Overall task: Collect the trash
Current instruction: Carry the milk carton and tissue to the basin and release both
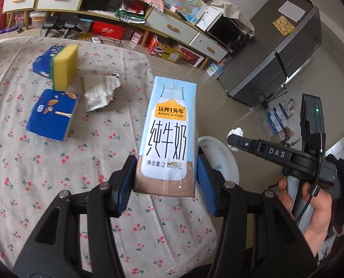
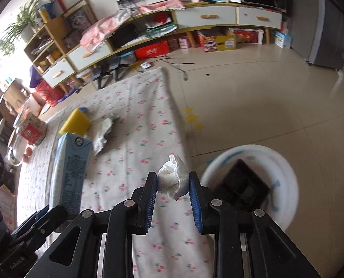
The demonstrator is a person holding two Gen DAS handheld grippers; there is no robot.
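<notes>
The bin lay just right of the right claw, which pinched a tissue; the left claw, clamping an upright carton, sat farther away.

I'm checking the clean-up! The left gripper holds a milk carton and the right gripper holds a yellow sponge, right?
Not quite. The right gripper holds a crumpled white tissue, as the right wrist view shows. The yellow sponge lies on the table. The left gripper does hold the milk carton.
</notes>
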